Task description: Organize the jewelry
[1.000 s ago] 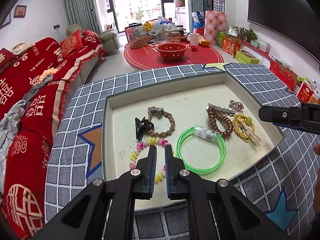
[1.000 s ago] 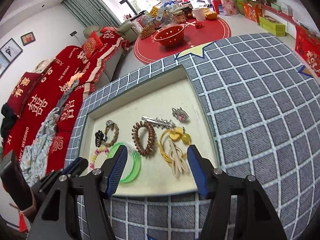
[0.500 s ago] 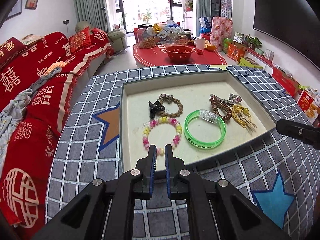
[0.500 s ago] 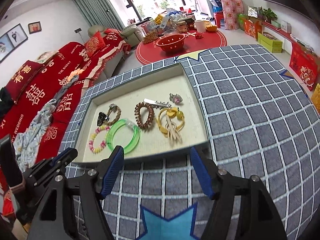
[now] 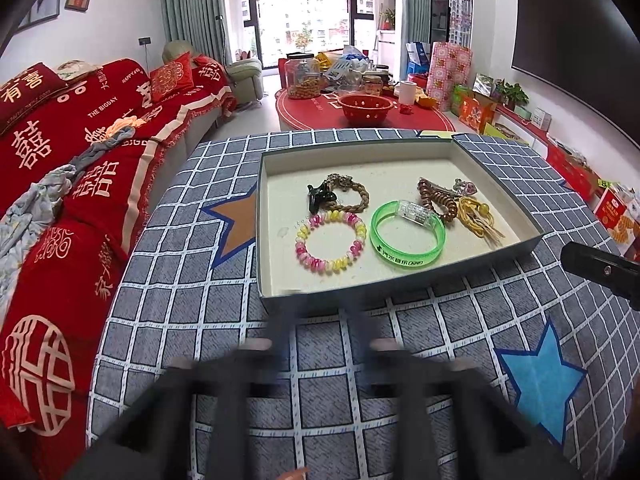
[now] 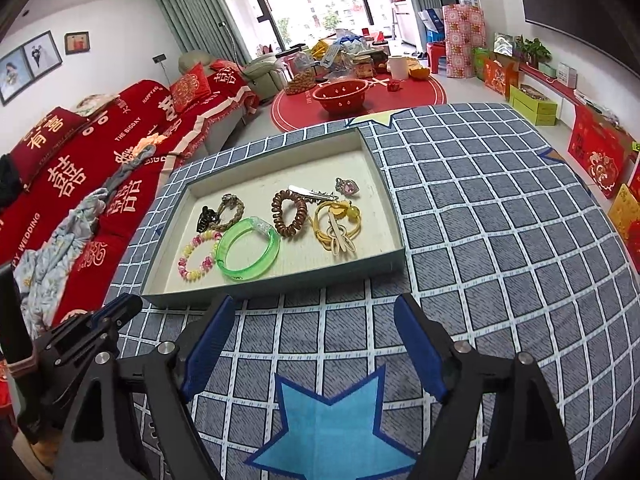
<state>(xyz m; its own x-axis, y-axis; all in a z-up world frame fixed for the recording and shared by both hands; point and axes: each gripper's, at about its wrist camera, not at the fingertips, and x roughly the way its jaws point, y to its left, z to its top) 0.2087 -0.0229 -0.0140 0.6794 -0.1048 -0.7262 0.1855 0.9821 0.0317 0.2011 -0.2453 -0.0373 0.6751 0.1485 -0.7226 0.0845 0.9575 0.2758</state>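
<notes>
A shallow grey-green tray (image 5: 400,294) (image 6: 280,284) on the checked tablecloth holds the jewelry: a pink-yellow bead bracelet (image 5: 331,243) (image 6: 199,256), a green bangle (image 5: 407,239) (image 6: 248,249), a braided tan bracelet (image 5: 352,197), a black claw clip (image 5: 320,197), a brown coil tie (image 6: 289,213), a yellow tie (image 6: 337,226), a silver clip (image 6: 310,192) and a pink charm (image 6: 346,187). My left gripper (image 5: 322,332) is motion-blurred in front of the tray, fingers apart, empty. My right gripper (image 6: 312,344) is open and empty, just short of the tray's near edge.
A red-covered sofa (image 5: 60,168) runs along the left. A round red table (image 5: 360,116) with a red colander and jars stands beyond. Boxes (image 6: 532,102) line the right wall. A blue star patch (image 6: 332,424) marks the cloth under the right gripper.
Both grippers have pulled back out of the tray toward me. The left gripper's fingers, nearly together before, have spread. The jewelry has not moved.
</notes>
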